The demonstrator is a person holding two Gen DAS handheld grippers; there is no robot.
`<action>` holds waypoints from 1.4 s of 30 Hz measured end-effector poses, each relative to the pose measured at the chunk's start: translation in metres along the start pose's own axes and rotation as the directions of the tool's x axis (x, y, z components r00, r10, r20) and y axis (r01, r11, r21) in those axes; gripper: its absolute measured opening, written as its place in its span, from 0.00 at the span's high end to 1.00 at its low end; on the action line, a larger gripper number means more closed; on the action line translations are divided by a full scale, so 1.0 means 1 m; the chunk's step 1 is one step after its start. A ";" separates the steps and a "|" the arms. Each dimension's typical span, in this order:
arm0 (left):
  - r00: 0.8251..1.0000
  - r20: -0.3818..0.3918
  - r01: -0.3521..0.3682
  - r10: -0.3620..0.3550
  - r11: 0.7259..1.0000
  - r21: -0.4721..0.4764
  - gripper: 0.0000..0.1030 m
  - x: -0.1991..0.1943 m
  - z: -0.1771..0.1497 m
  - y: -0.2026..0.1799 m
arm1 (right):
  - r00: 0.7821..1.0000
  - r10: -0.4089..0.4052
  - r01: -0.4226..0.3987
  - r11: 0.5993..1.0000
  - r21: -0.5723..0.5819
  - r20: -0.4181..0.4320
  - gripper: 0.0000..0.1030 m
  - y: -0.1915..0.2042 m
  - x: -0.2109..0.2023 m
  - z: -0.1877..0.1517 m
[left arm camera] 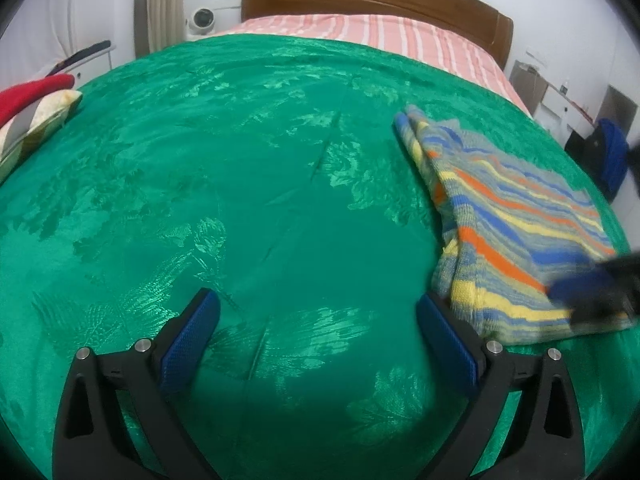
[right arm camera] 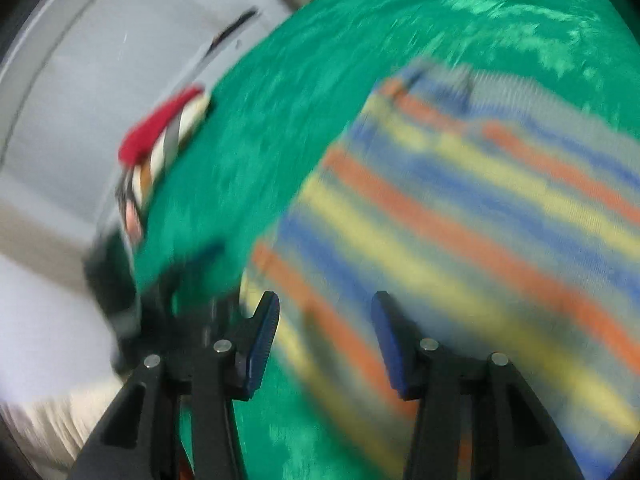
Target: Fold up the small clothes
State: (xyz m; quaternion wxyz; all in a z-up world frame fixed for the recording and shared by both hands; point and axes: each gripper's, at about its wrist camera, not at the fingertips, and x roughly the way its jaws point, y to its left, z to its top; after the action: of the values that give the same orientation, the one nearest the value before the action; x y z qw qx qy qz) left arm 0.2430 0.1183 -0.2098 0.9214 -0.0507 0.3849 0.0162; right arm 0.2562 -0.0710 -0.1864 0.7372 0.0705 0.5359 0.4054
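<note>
Folded sweater (left arm camera: 516, 216) lying on the bedspread (left arm camera: 248, 184) toward its right side, stacked clothes (left arm camera: 32, 112) at the bedspread's far left edge, striped sheet (left arm camera: 400, 36) behind the bedspread, headboard (left arm camera: 372, 0) behind the sheet

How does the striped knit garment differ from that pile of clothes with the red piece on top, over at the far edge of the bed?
The striped knit garment lies alone on the green bedspread, spread fairly flat; the pile of clothes is several pieces stacked. The garment shows orange, blue, yellow and grey stripes; the pile is topped with plain red. The garment lies right beside the open left hand-held gripper; the pile sits far off at the bed's edge. Both rest on the bedspread.
</note>
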 end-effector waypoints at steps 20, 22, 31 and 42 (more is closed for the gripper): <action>1.000 -0.002 -0.006 0.006 1.000 0.002 0.03 -0.001 0.000 -0.001 | 0.895 -0.402 0.371 0.911 0.180 0.190 0.49 -0.074 -0.107 -0.145; 1.000 -0.002 -0.008 0.008 1.000 0.003 0.03 0.000 0.000 -0.001 | 0.890 -0.411 0.376 0.907 0.190 0.199 0.49 -0.067 -0.112 -0.163; 1.000 -0.002 -0.010 0.010 1.000 0.004 0.03 0.000 0.000 0.000 | 0.825 -0.490 0.420 0.865 0.274 0.283 0.40 -0.050 -0.140 -0.226; 1.000 -0.002 -0.011 0.011 1.000 0.004 0.03 -0.001 0.000 0.000 | 0.706 -0.622 0.450 0.763 0.464 0.338 0.30 -0.083 -0.171 -0.291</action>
State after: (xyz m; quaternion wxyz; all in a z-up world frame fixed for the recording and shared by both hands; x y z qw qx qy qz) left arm 0.2423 0.1180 -0.2096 0.9210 -0.0465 0.3862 0.0204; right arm 0.0366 -0.3370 -0.2271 0.9066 0.1343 0.3982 0.0380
